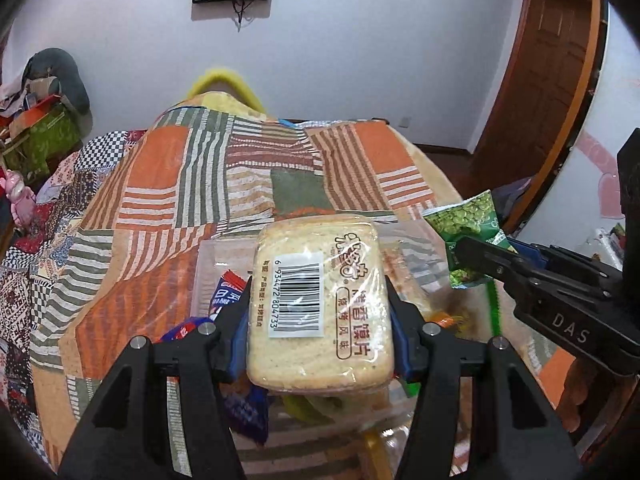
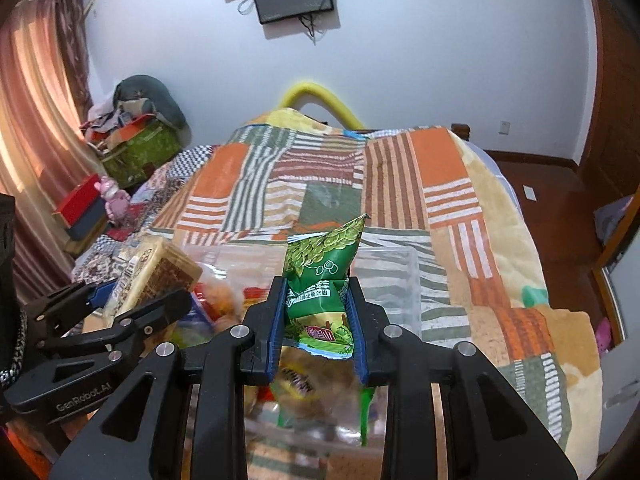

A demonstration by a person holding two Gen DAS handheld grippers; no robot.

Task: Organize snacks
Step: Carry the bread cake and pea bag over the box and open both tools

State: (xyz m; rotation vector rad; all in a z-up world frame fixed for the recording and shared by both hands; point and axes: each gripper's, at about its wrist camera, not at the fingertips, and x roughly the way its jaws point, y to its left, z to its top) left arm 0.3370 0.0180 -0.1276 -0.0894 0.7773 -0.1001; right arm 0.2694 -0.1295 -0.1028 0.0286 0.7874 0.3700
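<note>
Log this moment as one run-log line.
left gripper: shut on bread pack | right gripper: shut on green snack bag | both above clear bin

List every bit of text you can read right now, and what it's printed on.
"6 934472 804733": barcode label on the wrapped bread pack in the left gripper.
"DAS": side of the right gripper.
"GenRobot.AI": side of the left gripper, in the right wrist view.
Chinese brand print on the bread pack and on the green pea packet: not clearly readable.

Bed [image 2: 480, 216] w/ quilt [image 1: 168, 184], clear bin [image 2: 400, 280]
</note>
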